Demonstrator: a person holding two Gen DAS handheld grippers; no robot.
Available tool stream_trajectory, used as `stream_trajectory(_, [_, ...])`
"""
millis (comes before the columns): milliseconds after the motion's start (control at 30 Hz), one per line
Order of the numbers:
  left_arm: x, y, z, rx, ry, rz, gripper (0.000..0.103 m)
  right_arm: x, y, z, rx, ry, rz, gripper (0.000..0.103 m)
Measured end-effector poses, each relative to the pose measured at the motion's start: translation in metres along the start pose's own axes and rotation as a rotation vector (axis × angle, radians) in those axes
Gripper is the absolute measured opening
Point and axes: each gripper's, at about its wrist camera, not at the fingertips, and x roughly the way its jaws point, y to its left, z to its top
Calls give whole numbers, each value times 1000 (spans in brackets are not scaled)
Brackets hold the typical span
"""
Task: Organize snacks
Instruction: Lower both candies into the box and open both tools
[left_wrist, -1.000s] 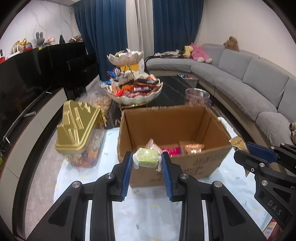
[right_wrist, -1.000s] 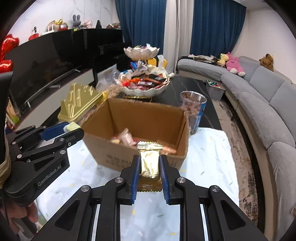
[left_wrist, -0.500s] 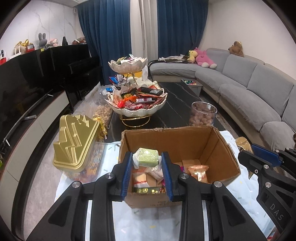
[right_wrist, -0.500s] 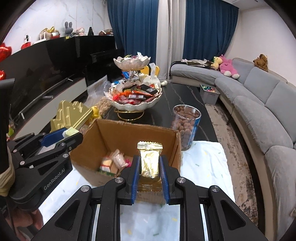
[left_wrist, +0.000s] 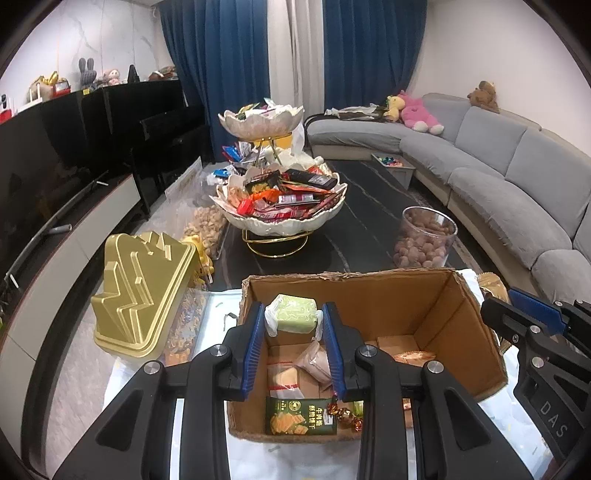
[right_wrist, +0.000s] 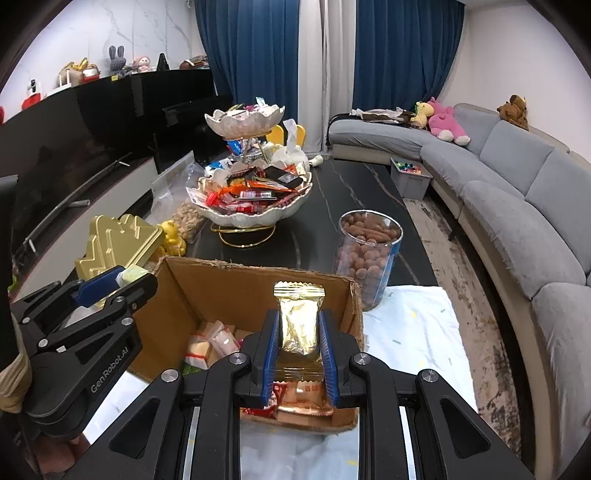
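My left gripper (left_wrist: 293, 317) is shut on a green wrapped snack (left_wrist: 293, 314) and hangs over the left part of an open cardboard box (left_wrist: 476, 350). Loose snack packets lie in the box, among them a green biscuit pack (left_wrist: 300, 421). My right gripper (right_wrist: 298, 325) is shut on a gold foil packet (right_wrist: 298, 319) above the right part of the same box (right_wrist: 184, 291). Each gripper shows at the edge of the other's view: the right gripper (left_wrist: 532, 314) and the left gripper (right_wrist: 110, 286). Beyond the box stands a two-tier white snack bowl (left_wrist: 280, 221) heaped with wrapped snacks.
A gold ridged lid (left_wrist: 140, 291) covers a clear snack container left of the box. A clear jar of brown nuts (right_wrist: 365, 254) stands at the box's far right corner. A bag of nuts (left_wrist: 205, 225) lies by the bowl. A grey sofa (left_wrist: 509, 184) runs along the right.
Both grippers have moved forward with their snacks, from in front of the box's near wall to above its inside. The tiered bowl and the jar look closer.
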Motion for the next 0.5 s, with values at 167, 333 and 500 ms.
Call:
stream_trajectory(167, [14, -1, -2, -8, 27, 5, 32, 15, 2, 0, 5, 24, -11, 23])
stream_trajectory(333, [27, -2, -7, -10, 53, 15, 32, 30, 1, -2, 23, 61, -25, 23])
stream_trajectory(500, [36, -2, -11, -18, 80, 19, 32, 41, -2, -7, 33, 95, -36, 23])
